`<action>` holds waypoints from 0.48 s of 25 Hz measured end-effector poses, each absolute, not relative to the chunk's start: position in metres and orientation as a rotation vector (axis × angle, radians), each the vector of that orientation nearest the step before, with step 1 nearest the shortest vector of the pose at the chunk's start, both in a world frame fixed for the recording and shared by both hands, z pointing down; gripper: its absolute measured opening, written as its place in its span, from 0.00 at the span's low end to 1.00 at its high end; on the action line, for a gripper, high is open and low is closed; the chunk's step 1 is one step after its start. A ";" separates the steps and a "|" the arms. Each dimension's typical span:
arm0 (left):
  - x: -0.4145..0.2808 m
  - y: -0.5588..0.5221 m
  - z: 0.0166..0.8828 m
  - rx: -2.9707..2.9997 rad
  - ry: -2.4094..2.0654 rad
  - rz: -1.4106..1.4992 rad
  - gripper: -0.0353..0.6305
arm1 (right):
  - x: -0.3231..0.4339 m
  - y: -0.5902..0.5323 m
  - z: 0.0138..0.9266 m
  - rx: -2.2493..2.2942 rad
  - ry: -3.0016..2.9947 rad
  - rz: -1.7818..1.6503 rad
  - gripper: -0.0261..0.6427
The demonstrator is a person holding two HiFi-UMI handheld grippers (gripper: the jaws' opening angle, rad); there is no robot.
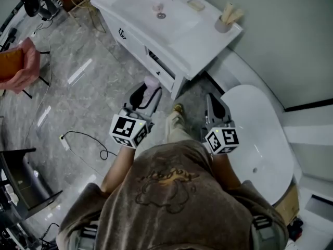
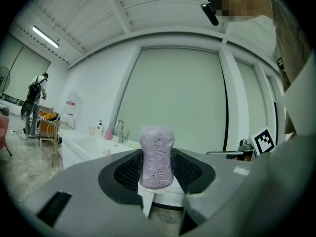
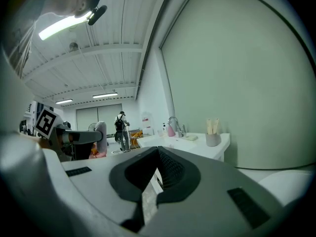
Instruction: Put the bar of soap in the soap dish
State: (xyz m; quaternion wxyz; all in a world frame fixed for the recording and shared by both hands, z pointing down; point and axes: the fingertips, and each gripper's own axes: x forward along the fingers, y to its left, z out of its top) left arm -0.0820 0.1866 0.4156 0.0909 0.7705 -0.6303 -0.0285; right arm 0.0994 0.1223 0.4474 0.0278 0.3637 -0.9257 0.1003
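The left gripper (image 1: 146, 96) pinches the bar of soap (image 2: 156, 154) upright between its fingers with much of the bar standing past the tips, so a jolt or a slick face could let it slide out. The right gripper (image 3: 157, 176), fingers pressed together on nothing, could not catch it. The soap dish (image 1: 196, 4) lies well beyond both sets of fingertips on the sink counter (image 1: 208, 40).

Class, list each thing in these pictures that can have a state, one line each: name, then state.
bar of soap: upright, clamped in the left gripper
left gripper: shut on the bar of soap
right gripper: shut, empty
soap dish: on the vanity top, no purple bar in it
cup: upright
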 end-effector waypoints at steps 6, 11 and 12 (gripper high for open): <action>-0.105 0.109 0.410 2.256 -1.883 -0.067 0.32 | 0.075 0.046 0.439 1.078 -2.864 0.305 0.03; -0.110 0.043 0.405 2.261 -1.876 -0.073 0.32 | 0.067 -0.015 0.439 1.075 -2.867 0.350 0.03; -0.110 0.031 0.403 2.265 -1.874 -0.074 0.32 | 0.068 -0.026 0.440 1.075 -2.868 0.358 0.03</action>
